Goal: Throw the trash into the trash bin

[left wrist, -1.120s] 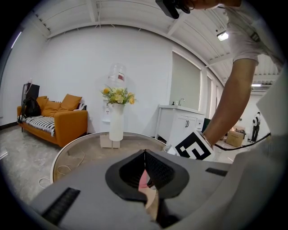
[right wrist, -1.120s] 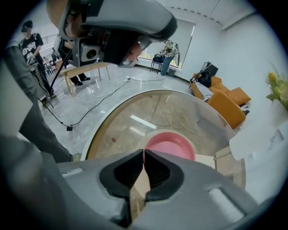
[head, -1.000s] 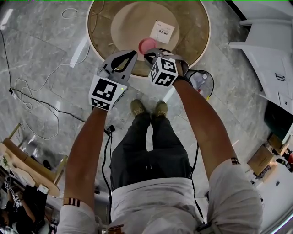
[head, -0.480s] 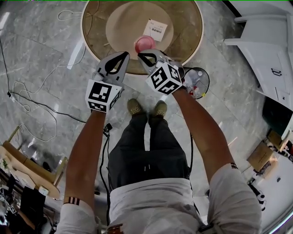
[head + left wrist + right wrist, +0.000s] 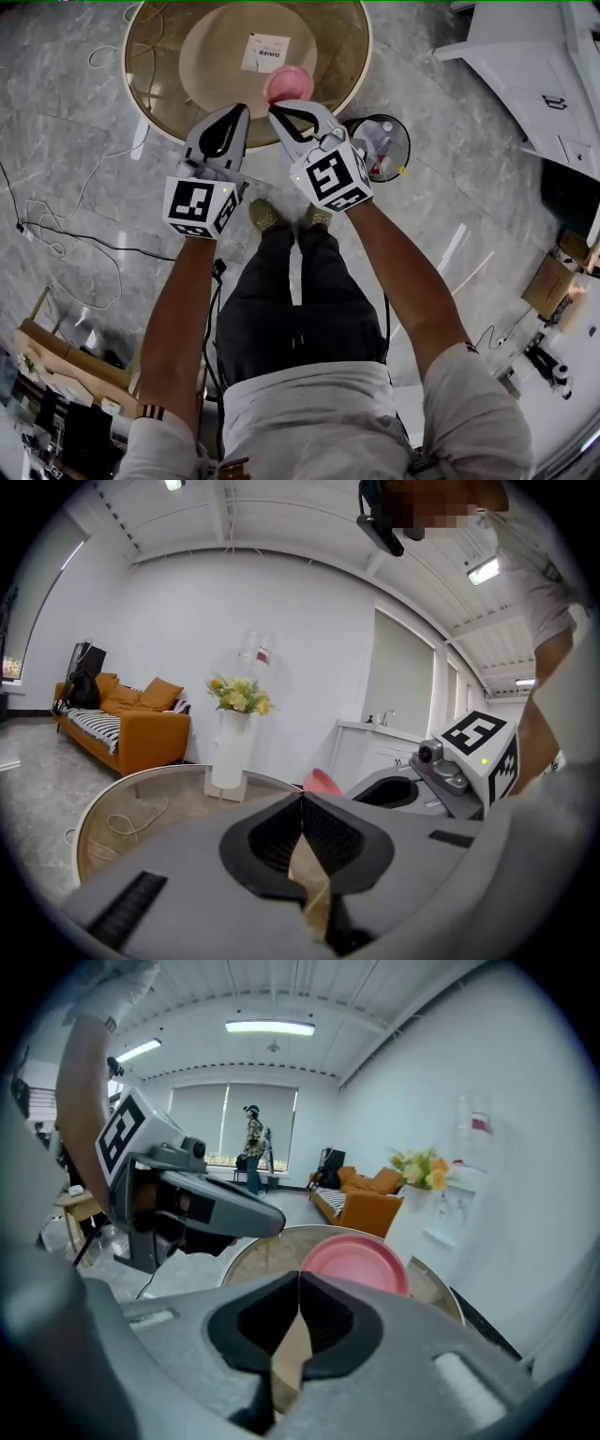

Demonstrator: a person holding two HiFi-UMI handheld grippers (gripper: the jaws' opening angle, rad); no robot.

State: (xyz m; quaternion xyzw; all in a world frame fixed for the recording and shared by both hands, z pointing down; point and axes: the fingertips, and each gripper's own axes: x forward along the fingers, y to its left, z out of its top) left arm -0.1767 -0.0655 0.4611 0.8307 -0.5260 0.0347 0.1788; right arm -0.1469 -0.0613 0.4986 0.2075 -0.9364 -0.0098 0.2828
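A pink plate (image 5: 289, 82) hangs over the near edge of the round glass table (image 5: 155, 70), and my right gripper (image 5: 273, 109) is shut on its rim. In the right gripper view the plate (image 5: 354, 1265) stands tilted just beyond the closed jaw tips of that gripper (image 5: 300, 1276). My left gripper (image 5: 243, 109) is beside it on the left, shut, with nothing seen between its jaws (image 5: 301, 794). The trash bin (image 5: 405, 141), black-rimmed with a white liner and some trash inside, stands on the floor to the right of the right gripper.
A white paper card (image 5: 267, 52) lies on the table. A white vase with flowers (image 5: 230, 747) stands on the table, an orange sofa (image 5: 141, 724) behind it. White furniture (image 5: 534, 66) is at the far right. Cables (image 5: 56, 234) run over the floor on the left.
The right gripper has risen and rolled, carrying the pink plate up and to the right of the paper card. The left gripper has moved forward and up a little beside it.
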